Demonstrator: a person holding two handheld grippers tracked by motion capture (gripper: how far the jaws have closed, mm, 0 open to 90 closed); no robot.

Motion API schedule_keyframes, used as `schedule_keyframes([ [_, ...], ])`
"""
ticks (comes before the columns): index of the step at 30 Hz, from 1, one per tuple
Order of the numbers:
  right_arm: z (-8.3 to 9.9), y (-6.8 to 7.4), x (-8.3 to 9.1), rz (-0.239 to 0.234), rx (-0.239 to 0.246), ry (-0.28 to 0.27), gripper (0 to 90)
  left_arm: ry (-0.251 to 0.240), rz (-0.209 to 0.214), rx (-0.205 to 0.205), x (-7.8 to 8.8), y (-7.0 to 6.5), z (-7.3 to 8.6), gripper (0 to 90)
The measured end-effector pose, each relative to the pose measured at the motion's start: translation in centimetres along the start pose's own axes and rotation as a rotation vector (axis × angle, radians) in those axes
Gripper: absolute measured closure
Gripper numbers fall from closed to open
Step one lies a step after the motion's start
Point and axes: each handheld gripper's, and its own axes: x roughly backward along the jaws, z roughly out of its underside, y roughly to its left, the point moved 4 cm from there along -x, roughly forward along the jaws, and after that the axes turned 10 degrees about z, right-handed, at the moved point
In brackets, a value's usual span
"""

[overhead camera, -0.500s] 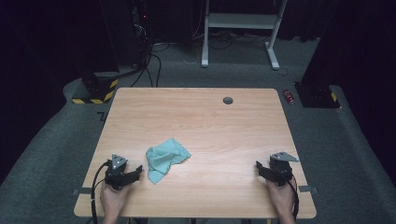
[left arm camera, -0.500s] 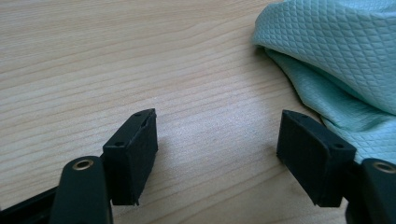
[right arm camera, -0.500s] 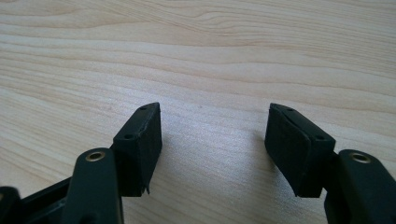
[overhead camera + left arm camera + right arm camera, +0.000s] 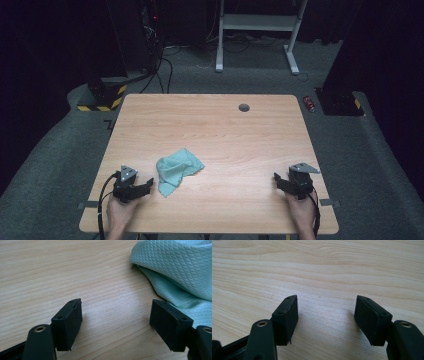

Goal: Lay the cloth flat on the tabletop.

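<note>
A crumpled pale green cloth (image 4: 176, 170) lies on the wooden table (image 4: 215, 130), left of the middle near the front. My left gripper (image 4: 148, 185) rests low on the table just left of the cloth, open, jaws pointing toward it. In the left gripper view the cloth (image 4: 180, 272) fills the upper right, its edge reaching behind the right jaw, and bare wood lies between the jaws of the left gripper (image 4: 116, 322). My right gripper (image 4: 276, 178) sits near the front right corner, open. In the right gripper view, the right gripper (image 4: 325, 320) has only wood between its jaws.
A small dark round grommet (image 4: 244, 107) sits in the tabletop near the far edge. Beyond the table are a white desk frame (image 4: 255, 30), cables on the grey floor and a yellow-black striped base (image 4: 102, 97) at the left.
</note>
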Motion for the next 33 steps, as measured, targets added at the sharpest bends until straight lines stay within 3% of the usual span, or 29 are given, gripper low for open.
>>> schedule_keyframes([
  [7,0.0,0.0,0.0,-0.001,0.0,0.0,35.7,-0.005,0.007,-0.005,0.1,-0.2,0.0,29.2],
  [14,0.0,0.0,0.0,-0.002,0.0,0.0,35.7,-0.013,0.051,0.003,0.1,-0.6,-0.1,29.4],
  [33,0.0,0.0,0.0,-0.001,0.001,0.0,35.6,-0.034,0.145,-0.017,0.1,-3.2,-1.3,29.0],
])
